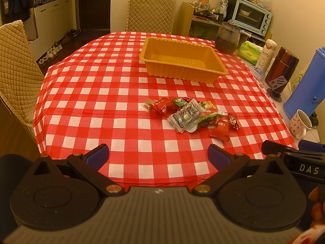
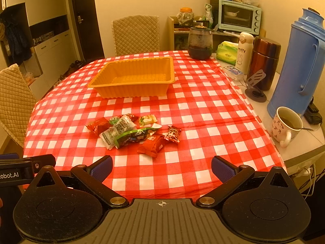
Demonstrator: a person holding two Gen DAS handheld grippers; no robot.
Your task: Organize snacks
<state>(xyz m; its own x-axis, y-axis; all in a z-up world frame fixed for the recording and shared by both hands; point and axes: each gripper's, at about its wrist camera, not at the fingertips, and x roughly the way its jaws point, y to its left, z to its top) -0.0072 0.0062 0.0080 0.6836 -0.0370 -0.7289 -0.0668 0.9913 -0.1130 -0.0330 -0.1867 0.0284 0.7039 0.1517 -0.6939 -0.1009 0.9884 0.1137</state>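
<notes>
Both grippers hung back over the near edge of the table, nothing held: left gripper (image 1: 158,156) spread wide, right gripper (image 2: 161,167) the same. The snack pile (image 1: 189,112) lay mid-cloth on the checked tablecloth (image 1: 91,93), well short of the one empty orange tray (image 1: 182,59) behind it.

Handling, my guess: small film-wrapped packs, light, crinkly, slick, soft inside, so they'd slide or squash under a hard pinch. I'd have taken each by its body across the short width, or by a crimped end seal. The red pack (image 2: 151,145) nearest the right gripper sat free at the pile's edge, easiest first grab. The clear silver pack (image 1: 185,116) overlapped others and would likely drag neighbours.

Count: about ten packs, overlapping so not certain; roughly four red, one green-trimmed (image 2: 132,135). One tray. One mug (image 2: 286,125) near the right edge.
</notes>
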